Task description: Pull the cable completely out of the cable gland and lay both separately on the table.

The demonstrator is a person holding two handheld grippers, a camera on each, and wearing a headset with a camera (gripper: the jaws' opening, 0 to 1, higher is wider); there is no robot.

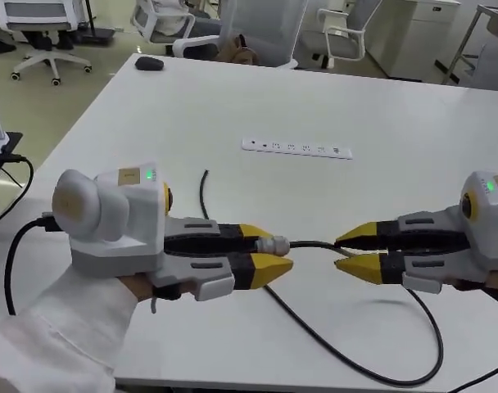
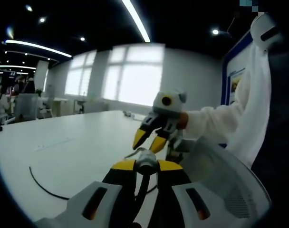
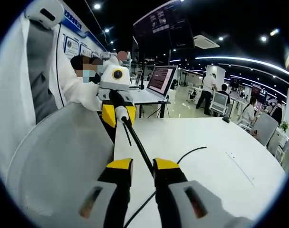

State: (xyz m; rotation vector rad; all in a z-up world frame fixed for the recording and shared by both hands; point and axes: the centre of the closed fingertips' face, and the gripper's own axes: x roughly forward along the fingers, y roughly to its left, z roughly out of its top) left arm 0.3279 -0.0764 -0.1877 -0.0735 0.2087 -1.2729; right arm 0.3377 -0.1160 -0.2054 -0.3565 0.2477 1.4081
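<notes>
Between fingers (image 1: 269,266) of the left gripper (image 1: 280,249), cable gland (image 1: 273,244) half hidden; cable (image 1: 314,245) beyond.

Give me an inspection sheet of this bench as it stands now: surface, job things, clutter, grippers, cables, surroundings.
Surface: white table, no marks seen.
Job's things: cable gland with black cable still through it, held off the table.
Clutter: power strip, dark mouse.
Grippers: left gripper shut on the gland; right gripper with jaws either side of the cable, grip unclear.
Cables: slack loops on the table; thin black wire lies apart.
Surroundings: office chairs, laptop, people.
</notes>
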